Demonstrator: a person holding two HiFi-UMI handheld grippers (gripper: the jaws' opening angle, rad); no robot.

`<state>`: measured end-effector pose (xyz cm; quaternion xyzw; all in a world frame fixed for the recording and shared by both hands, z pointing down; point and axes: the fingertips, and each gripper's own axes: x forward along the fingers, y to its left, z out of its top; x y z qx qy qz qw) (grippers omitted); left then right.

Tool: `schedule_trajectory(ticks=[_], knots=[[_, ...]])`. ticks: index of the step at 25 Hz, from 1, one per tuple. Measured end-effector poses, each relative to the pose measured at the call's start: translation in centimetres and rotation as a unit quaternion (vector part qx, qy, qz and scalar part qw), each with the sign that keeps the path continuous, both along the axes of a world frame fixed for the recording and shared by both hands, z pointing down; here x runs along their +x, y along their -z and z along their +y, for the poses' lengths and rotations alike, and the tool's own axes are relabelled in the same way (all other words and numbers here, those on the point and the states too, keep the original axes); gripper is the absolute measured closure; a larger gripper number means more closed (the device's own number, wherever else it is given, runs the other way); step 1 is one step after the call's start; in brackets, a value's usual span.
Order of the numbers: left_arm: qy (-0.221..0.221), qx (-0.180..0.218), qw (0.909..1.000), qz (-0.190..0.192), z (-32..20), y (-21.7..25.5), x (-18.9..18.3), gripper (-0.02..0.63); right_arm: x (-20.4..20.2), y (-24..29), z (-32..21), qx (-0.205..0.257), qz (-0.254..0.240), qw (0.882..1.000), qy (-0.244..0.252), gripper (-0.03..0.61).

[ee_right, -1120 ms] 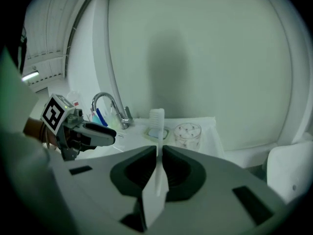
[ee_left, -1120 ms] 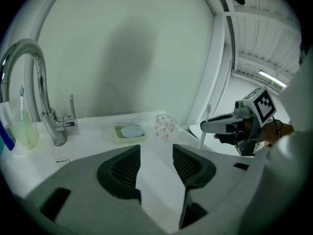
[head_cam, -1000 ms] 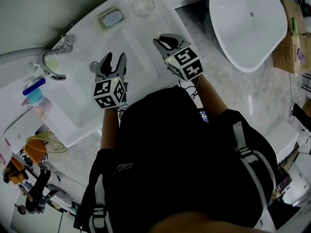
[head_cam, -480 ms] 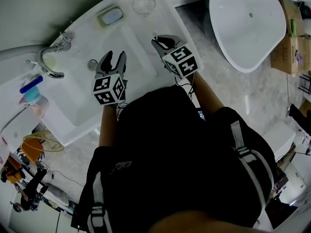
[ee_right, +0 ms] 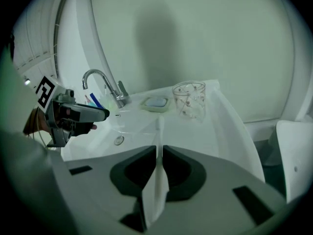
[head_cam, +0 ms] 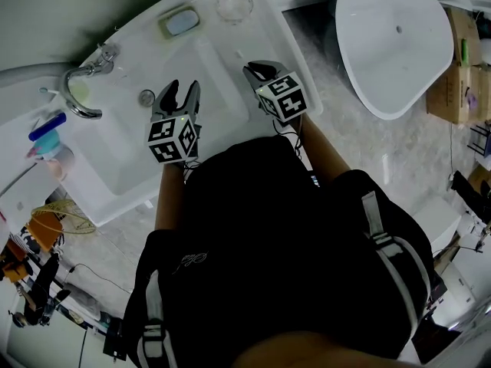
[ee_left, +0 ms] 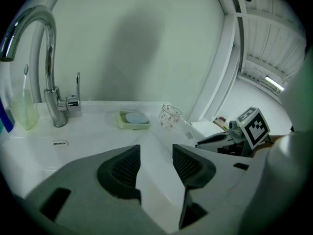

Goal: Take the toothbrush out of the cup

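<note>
Grips a white toothbrush (ee_right: 157, 131) in the right tongs (ee_right: 157, 153), both pads pressed flat on its handle, the thin end poking forward past the tips and the wider end running back between the jaws. Holds it tilted downward above the right-hand ledge of the white sink (head_cam: 115, 167), clear of any cup.

Carries the left tongs (ee_left: 156, 153) with jaws apart, only bare white basin showing between the pads. Hovers them over the middle of the bowl, near the round drain (head_cam: 146, 97).

At the far right corner of the desk (ee_right: 220, 121), upright and well apart from the toothbrush: the clear patterned cup (ee_right: 189, 99). Just to its left, a green soap dish (ee_right: 157, 103) with a pale blue bar in it.

At the back left, a curved chrome tap (ee_left: 46, 58). Beside it, a pale green cup (ee_left: 23, 112) with another brush standing inside.

Farther left along the desk, a blue object (head_cam: 47, 126) and a teal object (head_cam: 50, 150), both too small to identify.
</note>
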<state>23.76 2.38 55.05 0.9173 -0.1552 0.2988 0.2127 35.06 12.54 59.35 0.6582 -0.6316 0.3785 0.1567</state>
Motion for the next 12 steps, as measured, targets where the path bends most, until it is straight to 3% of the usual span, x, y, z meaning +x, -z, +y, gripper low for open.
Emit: schedule_trajectory(ticks=[12], knots=[[-0.002, -0.007, 0.9999, -0.008, 0.6, -0.6, 0.7, 0.408, 0.6, -1.2, 0.2, -0.026, 0.037, 0.999, 0.022, 0.529]])
